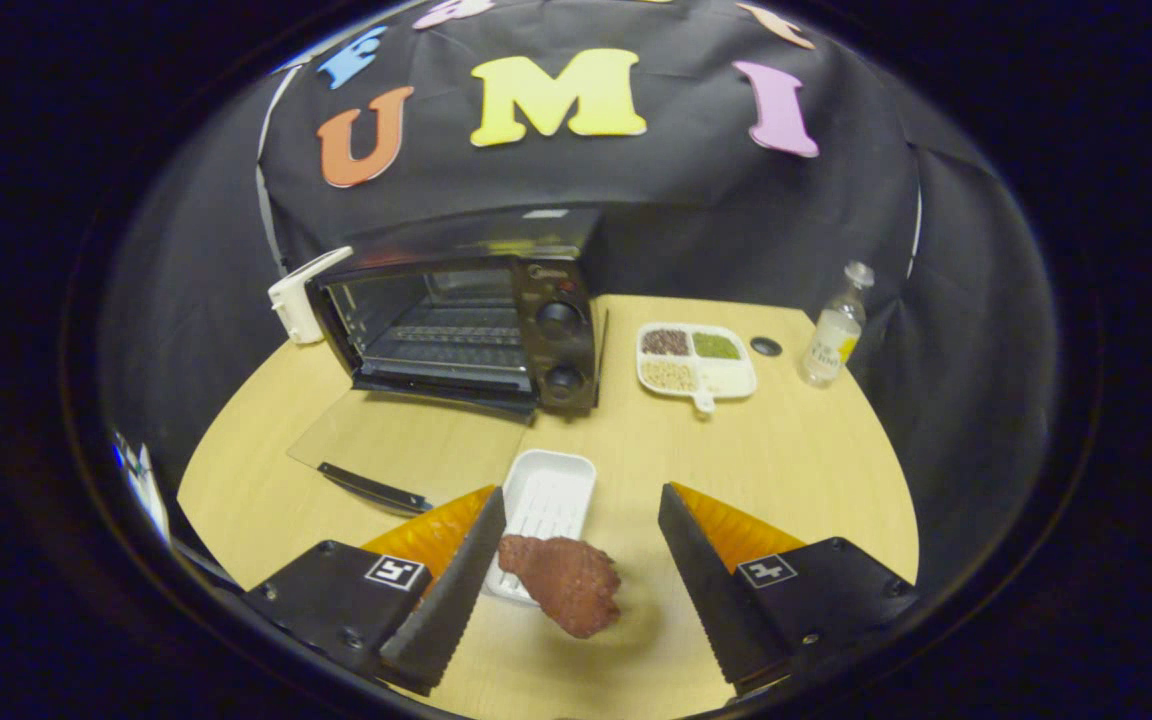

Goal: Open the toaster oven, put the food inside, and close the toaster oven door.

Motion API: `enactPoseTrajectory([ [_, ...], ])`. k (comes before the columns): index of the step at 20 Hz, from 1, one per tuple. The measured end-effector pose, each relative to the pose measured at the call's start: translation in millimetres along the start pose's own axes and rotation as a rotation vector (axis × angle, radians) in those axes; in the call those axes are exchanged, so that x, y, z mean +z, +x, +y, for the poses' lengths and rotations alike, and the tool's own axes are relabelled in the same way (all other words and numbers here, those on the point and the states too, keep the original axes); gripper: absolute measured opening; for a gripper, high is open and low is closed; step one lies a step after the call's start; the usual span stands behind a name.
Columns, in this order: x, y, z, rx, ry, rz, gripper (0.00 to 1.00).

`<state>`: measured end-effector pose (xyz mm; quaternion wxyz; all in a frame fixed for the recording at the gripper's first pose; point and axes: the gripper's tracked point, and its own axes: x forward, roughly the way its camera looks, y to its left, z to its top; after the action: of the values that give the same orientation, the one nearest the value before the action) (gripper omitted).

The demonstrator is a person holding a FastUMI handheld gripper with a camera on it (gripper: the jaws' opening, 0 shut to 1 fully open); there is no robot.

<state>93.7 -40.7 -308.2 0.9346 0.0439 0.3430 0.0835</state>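
The black toaster oven (pixel 466 320) stands at the back of the wooden table (pixel 796 460), its inside rack showing. Its glass door (pixel 406 440) is folded down flat onto the table, with the dark handle (pixel 376 488) at its front edge. My gripper (pixel 581 495) is open, its fingers spread wide. Between them lies a reddish-brown piece of meat (pixel 561 580), close against the left finger (pixel 451 590) and well apart from the right one. The meat overlaps the near end of a small white tray (pixel 548 490), which sits just ahead between the fingertips.
Right of the oven lies a white divided plate (pixel 726 378) with grains and beans. Beyond it are a small black disc (pixel 765 346) and a clear bottle (pixel 833 330). A white boxy object (pixel 301 295) sits at the oven's left rear corner.
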Motion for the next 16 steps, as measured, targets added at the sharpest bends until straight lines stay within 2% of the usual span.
enactPoseTrajectory([
  [4, -27, 2, -3, 0.119, 0.139, 0.075, 0.95],
  [10, -54, 18, 2, 0.283, 0.286, 0.197, 0.74],
  [12, -58, 21, 4, 0.339, 0.347, 0.227, 0.55],
  [15, -60, 23, 11, 0.444, 0.524, 0.296, 0.21],
  [16, -60, 23, 12, 0.461, 0.557, 0.312, 0.2],
])
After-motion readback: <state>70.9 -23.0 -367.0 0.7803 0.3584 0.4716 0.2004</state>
